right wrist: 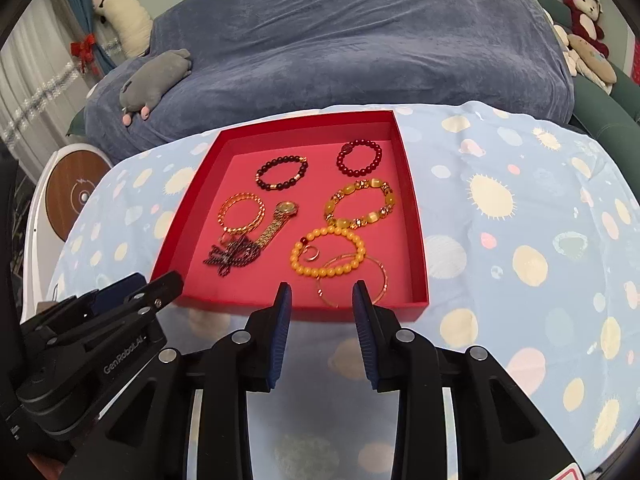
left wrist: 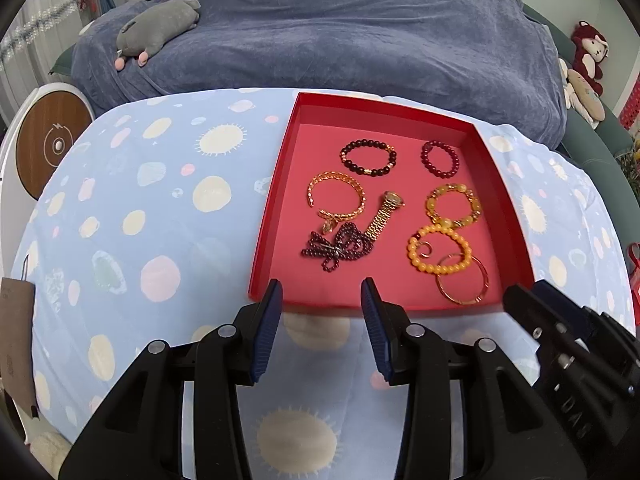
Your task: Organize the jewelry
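A red tray [left wrist: 276, 200] [right wrist: 416, 220] lies on the spotted blue cloth and holds the jewelry. Inside are a dark bead bracelet [left wrist: 370, 143], a dark red bead bracelet [left wrist: 456, 162], a gold chain bracelet [left wrist: 336, 178], a gold watch [left wrist: 394, 199], a heap of dark beads [left wrist: 340, 246], two yellow bead bracelets [right wrist: 360, 188] [right wrist: 332, 270], a thin gold bangle [right wrist: 380, 292] and a small ring [right wrist: 310, 255]. My left gripper [left wrist: 320, 292] hovers open over the tray's near edge, holding nothing. My right gripper [right wrist: 322, 294] is open beside it, near the bangle, also with nothing between its pads.
The spotted cloth [right wrist: 520, 220] covers a rounded table. Behind it is a sofa under a blue-grey blanket [left wrist: 360, 32] with a grey plush toy [left wrist: 160, 28]. Red plush toys [left wrist: 588, 52] sit at the far right. A round white device with a wooden top [left wrist: 52, 144] stands left.
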`<move>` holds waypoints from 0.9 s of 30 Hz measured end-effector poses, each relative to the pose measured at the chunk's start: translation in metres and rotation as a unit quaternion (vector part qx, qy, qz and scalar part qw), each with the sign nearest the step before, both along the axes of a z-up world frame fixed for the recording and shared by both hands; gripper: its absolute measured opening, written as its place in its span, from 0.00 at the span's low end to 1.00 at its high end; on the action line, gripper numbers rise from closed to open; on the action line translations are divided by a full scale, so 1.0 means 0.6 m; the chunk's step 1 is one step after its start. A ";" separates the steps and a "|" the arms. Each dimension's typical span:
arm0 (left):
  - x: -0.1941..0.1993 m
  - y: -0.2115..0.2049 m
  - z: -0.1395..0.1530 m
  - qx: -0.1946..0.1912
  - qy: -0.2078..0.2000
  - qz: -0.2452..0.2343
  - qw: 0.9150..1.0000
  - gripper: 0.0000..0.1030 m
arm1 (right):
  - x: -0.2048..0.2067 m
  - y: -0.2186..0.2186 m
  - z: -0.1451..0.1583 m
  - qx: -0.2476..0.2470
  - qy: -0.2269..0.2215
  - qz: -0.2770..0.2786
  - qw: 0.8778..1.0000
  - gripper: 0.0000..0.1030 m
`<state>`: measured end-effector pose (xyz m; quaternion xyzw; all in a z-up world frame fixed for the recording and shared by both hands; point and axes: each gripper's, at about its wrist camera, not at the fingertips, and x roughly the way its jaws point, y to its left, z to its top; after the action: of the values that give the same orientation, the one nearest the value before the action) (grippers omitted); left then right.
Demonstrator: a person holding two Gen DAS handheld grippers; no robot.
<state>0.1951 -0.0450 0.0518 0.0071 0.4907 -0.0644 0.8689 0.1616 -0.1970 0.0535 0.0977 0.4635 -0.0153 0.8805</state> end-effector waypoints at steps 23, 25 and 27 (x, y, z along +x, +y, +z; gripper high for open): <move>-0.125 0.016 0.015 0.025 -0.007 0.016 1.000 0.70 | -0.122 0.003 0.015 -0.019 0.006 -0.025 0.999 0.65; -0.131 0.016 0.015 0.032 -0.008 0.015 0.999 0.71 | -0.125 0.005 0.015 -0.023 0.009 -0.025 0.999 0.67; -0.135 0.019 0.016 0.034 -0.008 0.019 0.999 0.74 | -0.129 0.003 0.014 -0.023 0.012 -0.026 0.999 0.71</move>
<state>0.1138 -0.0334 0.0614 0.0279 0.4856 -0.0313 0.8732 0.0840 -0.1954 0.0622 0.0896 0.4706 -0.0503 0.8763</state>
